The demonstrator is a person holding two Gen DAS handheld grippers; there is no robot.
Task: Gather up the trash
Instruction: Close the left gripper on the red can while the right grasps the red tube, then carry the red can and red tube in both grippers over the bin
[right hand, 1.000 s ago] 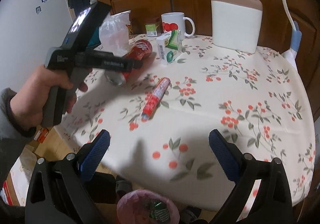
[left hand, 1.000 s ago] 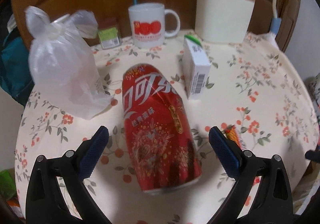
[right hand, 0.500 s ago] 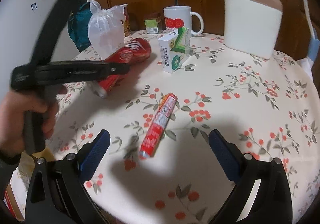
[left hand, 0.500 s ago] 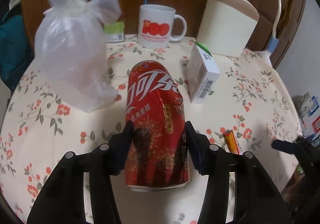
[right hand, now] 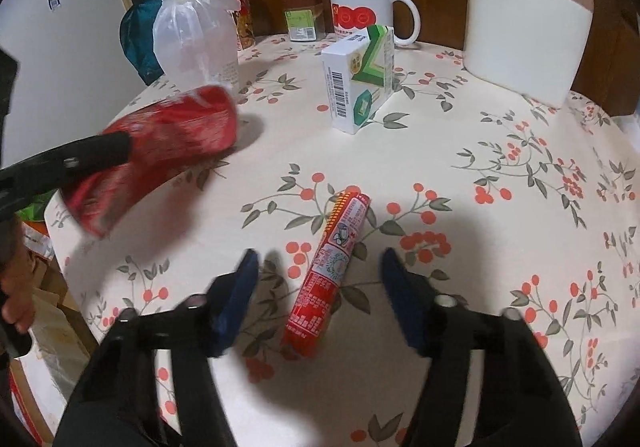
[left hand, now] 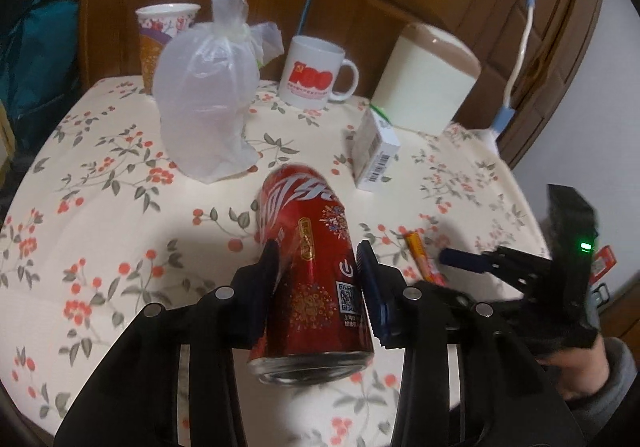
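Note:
My left gripper [left hand: 318, 259] is shut on a red cola can [left hand: 312, 267] and holds it tilted above the floral tablecloth; the can also shows in the right wrist view [right hand: 160, 151]. My right gripper [right hand: 320, 267] is open, its fingers on either side of a red tube-shaped wrapper [right hand: 332, 271] that lies on the table. The wrapper also shows in the left wrist view [left hand: 424, 259], beside the right gripper [left hand: 460, 259]. A knotted clear plastic bag [left hand: 208, 95] and a white and green carton [right hand: 358, 79] stand further back.
A white mug [left hand: 314, 73], a paper cup [left hand: 160, 39], a small jar [right hand: 302, 19] and a cream container [right hand: 524, 15] stand along the far edge by wooden doors. The round table's edge [right hand: 80, 287] drops off at the left.
My left gripper closed on the can and lifted it off the table. My right gripper moved forward and down over the red wrapper and has narrowed around it.

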